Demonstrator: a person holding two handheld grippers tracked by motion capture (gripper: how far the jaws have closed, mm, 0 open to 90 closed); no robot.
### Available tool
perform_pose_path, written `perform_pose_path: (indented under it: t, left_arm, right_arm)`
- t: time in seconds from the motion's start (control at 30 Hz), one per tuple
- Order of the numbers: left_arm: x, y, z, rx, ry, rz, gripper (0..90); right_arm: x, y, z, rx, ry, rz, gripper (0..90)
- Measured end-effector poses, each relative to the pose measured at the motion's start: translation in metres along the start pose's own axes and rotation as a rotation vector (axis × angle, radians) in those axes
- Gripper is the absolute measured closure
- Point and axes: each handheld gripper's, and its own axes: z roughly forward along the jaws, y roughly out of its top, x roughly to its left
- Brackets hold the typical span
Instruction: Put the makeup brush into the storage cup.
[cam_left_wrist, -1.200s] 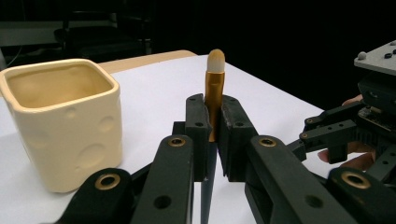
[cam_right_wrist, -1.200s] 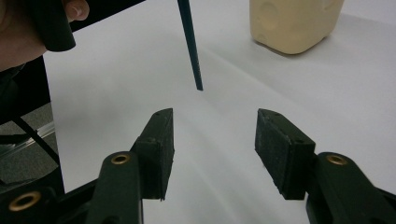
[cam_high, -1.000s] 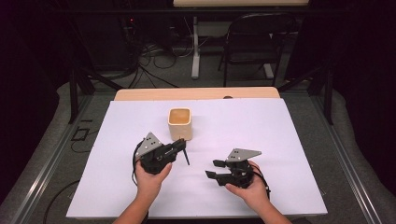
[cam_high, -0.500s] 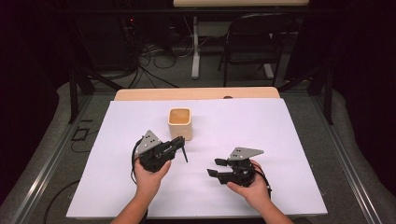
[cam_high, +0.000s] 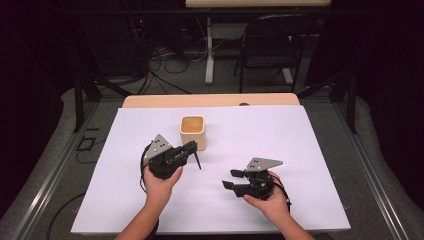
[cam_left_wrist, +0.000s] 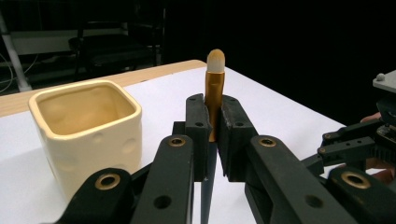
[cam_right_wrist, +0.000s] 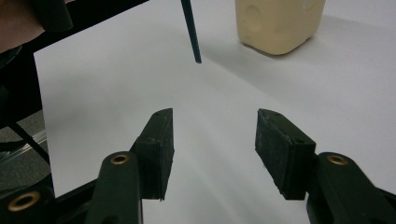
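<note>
The left tool (cam_high: 189, 149) is closed tight on a thin brush (cam_left_wrist: 215, 88), and its pads (cam_left_wrist: 198, 122) press on the gold part of the handle from both sides. In the left gripper view the brush stands almost upright, with the pale rounded tip on top and the dark thin handle going down below the jaws. The cream square cup (cam_high: 193, 131) stands on the white worktop (cam_high: 310, 150) just beside this tool, a little behind it in the high view, and its open mouth looks up. So the long axis of the brush is already nearly parallel to the walls of the cup, and I judge that the next move must bring the brush above the cup and lower it in. The right tool (cam_high: 232, 179) is half open and holds nothing; it rests further from the cup, on the near right side, so the left hand (cam_high: 161, 184) is clearly the nearer one.
</note>
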Motion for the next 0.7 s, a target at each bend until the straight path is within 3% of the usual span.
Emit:
perform_pose_path:
  t: [0.7]
  left_arm:
    - [0.004,0.035,0.011,0.022,0.011,0.041,83.5]
  right_arm:
    - [-0.001,0.0,-0.002,0.002,-0.003,0.004,47.0]
